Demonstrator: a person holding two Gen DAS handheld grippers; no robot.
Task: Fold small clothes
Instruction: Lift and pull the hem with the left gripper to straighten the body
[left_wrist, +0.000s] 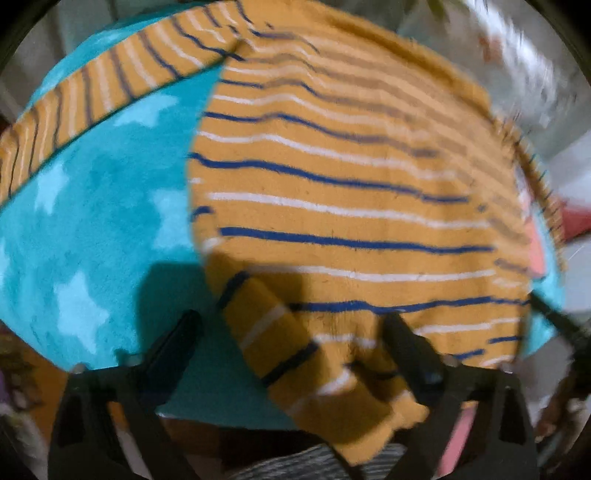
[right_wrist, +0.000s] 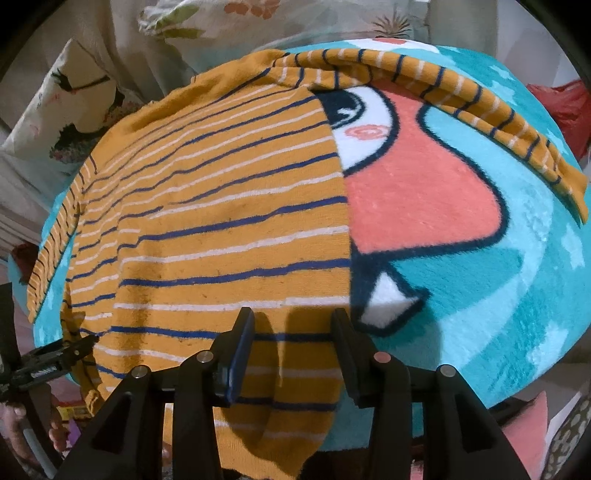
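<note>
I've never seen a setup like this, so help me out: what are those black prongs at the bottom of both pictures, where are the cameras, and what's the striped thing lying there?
No robot here: a person holds a two-finger tool in each hand, with a wide-angle camera looking along its fingers, so each picture has black fingers at the bottom.

One picture is from the left hand-held gripper, the other from the right hand-held gripper. Both are open, with the near hem of the shirt between the fingers; neither has closed on it.

The striped thing is a small mustard shirt with blue and white stripes, sleeves out to the sides. It lies on a turquoise blanket with pale stars and a cartoon face. The left view is blurred.
</note>
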